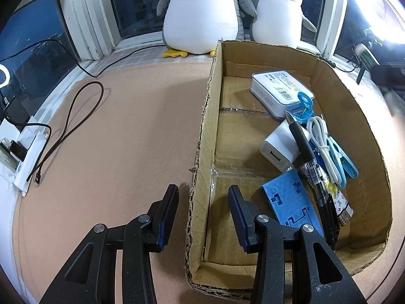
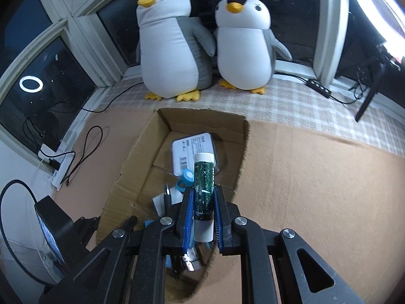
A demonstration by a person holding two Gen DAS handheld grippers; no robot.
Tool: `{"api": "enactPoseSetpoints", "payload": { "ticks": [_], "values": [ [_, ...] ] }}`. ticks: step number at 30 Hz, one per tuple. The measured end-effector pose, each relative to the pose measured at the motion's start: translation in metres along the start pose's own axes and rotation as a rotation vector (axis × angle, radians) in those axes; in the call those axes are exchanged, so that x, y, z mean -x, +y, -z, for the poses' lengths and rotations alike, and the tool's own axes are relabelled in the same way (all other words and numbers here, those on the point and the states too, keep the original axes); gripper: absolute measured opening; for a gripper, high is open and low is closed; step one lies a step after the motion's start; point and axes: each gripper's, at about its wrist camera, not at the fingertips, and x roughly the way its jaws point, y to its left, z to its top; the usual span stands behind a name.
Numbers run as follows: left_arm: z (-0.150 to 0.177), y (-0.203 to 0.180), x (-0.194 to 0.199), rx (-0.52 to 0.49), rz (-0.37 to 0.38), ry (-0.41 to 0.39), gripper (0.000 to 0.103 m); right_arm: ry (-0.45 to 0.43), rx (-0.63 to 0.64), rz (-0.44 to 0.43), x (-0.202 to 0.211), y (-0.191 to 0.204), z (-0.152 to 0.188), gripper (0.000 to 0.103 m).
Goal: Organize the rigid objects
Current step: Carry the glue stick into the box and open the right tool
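Right gripper (image 2: 202, 207): pinching green white-capped tube (image 2: 202, 195), held above cardboard box (image 2: 126, 177). Left gripper (image 1: 202, 212): spread, empty, straddling box wall. Box contents: white charger (image 1: 278, 149), black pen (image 1: 303, 144), blue plastic plate (image 1: 291, 202), white case (image 1: 278, 88).

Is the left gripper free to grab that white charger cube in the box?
Probably yes: the left gripper is open and empty, straddling the box wall. A black pen leans across the charger cube.

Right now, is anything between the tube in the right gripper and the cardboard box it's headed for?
Nothing visible blocks it. The right gripper holds the green tube above the open-topped cardboard box. Below lie a pen and white case, leaving bare floor along the box's left side.
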Motion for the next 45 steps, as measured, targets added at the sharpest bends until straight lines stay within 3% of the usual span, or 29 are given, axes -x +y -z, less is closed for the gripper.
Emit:
{"api": "enactPoseSetpoints", "payload": {
  "ticks": [9, 27, 29, 45],
  "values": [
    [-0.001, -0.001, -0.001, 0.002, -0.003, -0.001, 0.044, 0.024, 0.048, 0.004, -0.025, 0.016, -0.013, 0.014],
    [-0.003, -0.002, -0.002, 0.000, -0.019, 0.000, 0.044, 0.043, 0.063, 0.013, -0.042, 0.008, -0.020, 0.015],
    [-0.002, -0.002, -0.001, 0.001, -0.021, 0.000, 0.044, 0.043, 0.066, 0.015, -0.042, 0.007, -0.020, 0.024],
    [-0.002, -0.003, 0.001, 0.003, -0.042, 0.018, 0.044, 0.011, 0.018, -0.032, -0.008, -0.015, 0.004, 0.038]
  ]
}}
